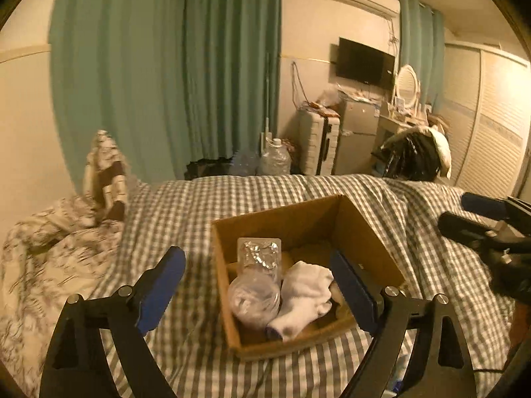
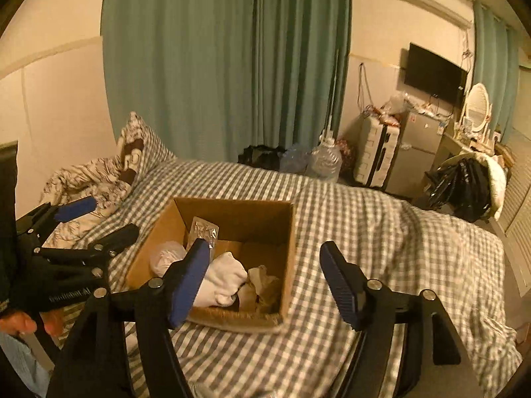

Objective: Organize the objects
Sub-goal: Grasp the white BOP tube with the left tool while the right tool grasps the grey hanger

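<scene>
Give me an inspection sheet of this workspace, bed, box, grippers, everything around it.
Surface: checked bedspread, rumpled duvet at its left.
Job's things: cardboard box holding white sock, clear round container, foil blister pack, crumpled beige item.
Clutter: nothing seen loose on the bedspread.
Grippers: left gripper open, right gripper open, both empty.
Cables: wires hanging on the wall.
Surroundings: green curtain, television, suitcase, water jug.

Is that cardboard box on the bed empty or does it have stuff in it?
Not empty. The open-topped cardboard box holds a white sock, a clear round container and a foil packet.
</scene>
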Tool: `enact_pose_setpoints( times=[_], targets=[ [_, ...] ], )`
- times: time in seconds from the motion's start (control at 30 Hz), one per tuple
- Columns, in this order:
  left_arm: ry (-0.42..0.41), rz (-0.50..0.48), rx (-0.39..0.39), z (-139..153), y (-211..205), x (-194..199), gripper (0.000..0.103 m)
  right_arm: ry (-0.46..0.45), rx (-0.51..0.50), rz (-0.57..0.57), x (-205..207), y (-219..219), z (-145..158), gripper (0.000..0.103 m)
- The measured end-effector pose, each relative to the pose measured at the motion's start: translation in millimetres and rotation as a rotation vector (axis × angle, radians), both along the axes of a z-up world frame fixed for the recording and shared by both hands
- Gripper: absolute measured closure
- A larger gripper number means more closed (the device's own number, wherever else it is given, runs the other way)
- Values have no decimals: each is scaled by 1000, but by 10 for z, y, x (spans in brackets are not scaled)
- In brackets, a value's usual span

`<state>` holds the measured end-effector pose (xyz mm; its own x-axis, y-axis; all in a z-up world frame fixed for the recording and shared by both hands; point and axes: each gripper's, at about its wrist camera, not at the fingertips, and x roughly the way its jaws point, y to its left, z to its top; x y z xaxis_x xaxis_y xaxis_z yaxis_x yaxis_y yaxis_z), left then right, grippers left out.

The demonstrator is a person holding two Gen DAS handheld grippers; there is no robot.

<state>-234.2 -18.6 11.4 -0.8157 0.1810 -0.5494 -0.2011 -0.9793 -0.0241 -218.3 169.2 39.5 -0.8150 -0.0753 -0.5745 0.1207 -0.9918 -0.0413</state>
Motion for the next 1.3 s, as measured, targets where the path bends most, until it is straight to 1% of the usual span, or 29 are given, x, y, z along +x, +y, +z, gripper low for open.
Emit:
enact_pose_setpoints(
  times=[0.03, 0.07, 0.1, 0.13, 0.2, 0.27, 0.37, 0.43, 0.5, 0.57, 0.63, 0.67, 0.7, 0.73, 0.8, 0.87, 0.97, 1.03, 1.07, 1.1, 1.13, 1.23, 1.27, 1.3],
  targets=[
    [-1, 8, 0, 30, -39, 68, 9, 14, 4, -9, 133, 28, 82, 30],
    [-4, 27, -5, 59, -92, 157, 7, 30, 7, -17, 259, 53, 149, 25],
    [-6, 43, -12, 90, -132, 221, 2, 44, 7, -22, 376, 73, 205, 21],
    [-8, 63, -21, 100, -186, 300, 0, 51, 6, -29, 472, 88, 246, 19],
    [-14, 116, -33, 92, -302, 422, 0, 58, 2, -36, 660, 117, 299, 10],
    [-38, 164, -23, 57, -419, 522, 0, 47, -6, -31, 826, 141, 305, 9],
    [-96, 200, 25, -75, -583, 674, 0, 11, 1, -32, 927, 137, 199, 8],
    [-126, 212, 33, -184, -615, 749, 0, -26, 6, -21, 940, 103, 42, 8],
    [-152, 227, 16, -319, -601, 809, 0, -84, 8, -3, 921, 50, -189, 8],
    [-189, 236, -4, -499, -554, 842, 0, -149, 27, 11, 895, -5, -484, 8],
    [-224, 234, -18, -663, -512, 837, 0, -204, 78, 22, 863, -97, -796, 8],
    [-255, 227, -23, -798, -480, 833, 0, -227, 92, 31, 851, -135, -918, 8],
    [-271, 221, -25, -874, -454, 830, 0, -262, 98, 47, 827, -189, -1087, 8],
    [-289, 216, -31, -970, -427, 823, 0, -285, 98, 59, 817, -203, -1191, 8],
    [-318, 216, -72, -1155, -376, 789, 0, -317, 110, 80, 790, -276, -1371, 8],
    [-351, 218, -113, -1311, -354, 746, 0, -342, 145, 96, 777, -344, -1522, 8],
    [-402, 214, -98, -1460, -400, 683, 0, -395, 134, 122, 762, -388, -1688, 8],
    [-408, 209, -97, -1500, -411, 669, 0, -422, 126, 135, 757, -430, -1779, 8],
    [-417, 202, -105, -1535, -399, 661, 1, -439, 127, 149, 767, -459, -1834, 10],
    [-426, 195, -115, -1577, -376, 655, 3, -458, 123, 163, 766, -482, -1872, 16],
    [-439, 183, -123, -1620, -358, 644, 10, -471, 120, 173, 763, -518, -1911, 17],
    [-502, 143, -127, -1769, -310, 587, 25, -475, 151, 175, 770, -572, -1988, 18],
    [-524, 136, -129, -1817, -299, 570, 27, -477, 151, 173, 764, -571, -1999, 21],
    [-530, 135, -132, -1834, -293, 569, 33, -476, 154, 165, 761, -567, -2004, 26]
  ],
)
